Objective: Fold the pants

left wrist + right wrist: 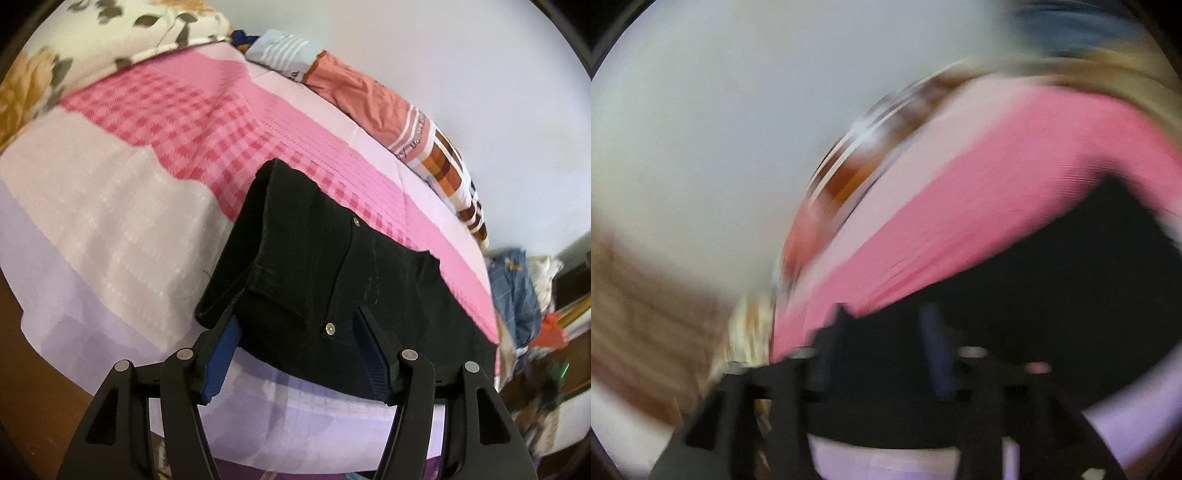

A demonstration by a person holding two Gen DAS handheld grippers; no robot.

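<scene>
So going left to right: floral pillow (92,40) at the far corner, then the pink checked bedsheet (177,122), with the black pants (314,266) lying folded near the bed's front edge. Left gripper (295,332) has its fingers spread, the waistband corner sitting between them, pads not squeezing. Orange quilt (369,96) bunched along the wall, clothes pile (517,295) beyond. Right gripper (886,343) is super blurry, fingers look apart over the pants

A bed (110,221) in pink-checked sheet carries folded black pants (314,266), pillows (369,96) along the wall
</scene>
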